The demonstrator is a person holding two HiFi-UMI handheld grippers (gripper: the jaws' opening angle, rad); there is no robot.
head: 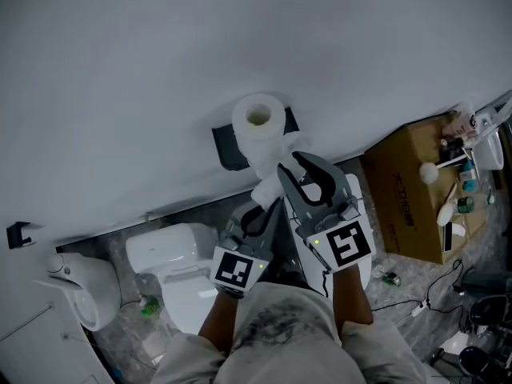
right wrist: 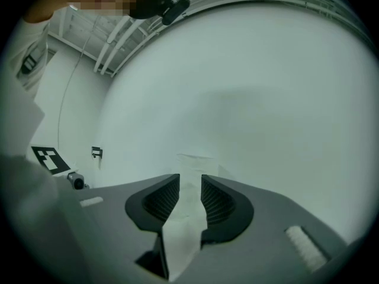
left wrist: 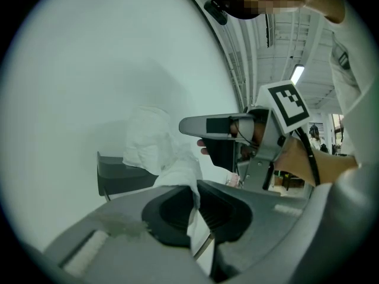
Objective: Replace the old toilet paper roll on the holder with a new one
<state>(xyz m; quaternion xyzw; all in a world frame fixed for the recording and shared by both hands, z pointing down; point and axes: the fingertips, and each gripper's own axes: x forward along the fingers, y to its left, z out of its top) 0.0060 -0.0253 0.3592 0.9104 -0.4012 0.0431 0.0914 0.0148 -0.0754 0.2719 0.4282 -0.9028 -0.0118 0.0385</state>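
Note:
A white toilet paper roll (head: 258, 125) sits on a dark wall holder (head: 228, 149), end-on in the head view. A loose crumpled tail of paper (head: 270, 188) hangs from it. My left gripper (head: 264, 206) is just below the roll and is shut on that tail (left wrist: 177, 176), which runs up to the roll (left wrist: 153, 142) beside the holder (left wrist: 118, 176). My right gripper (head: 302, 166) is level at the roll's right side. Its jaws (right wrist: 189, 194) stand a little apart, with a paper strip (right wrist: 182, 229) lying loose between the pads. It also shows in the left gripper view (left wrist: 204, 126).
A white toilet (head: 172, 258) stands on the floor to the left below the holder, and a white fixture (head: 80, 286) further left. At the right is a cardboard box (head: 408, 194) with small items on it, and cables (head: 436, 294) on the floor. The plain wall is close ahead.

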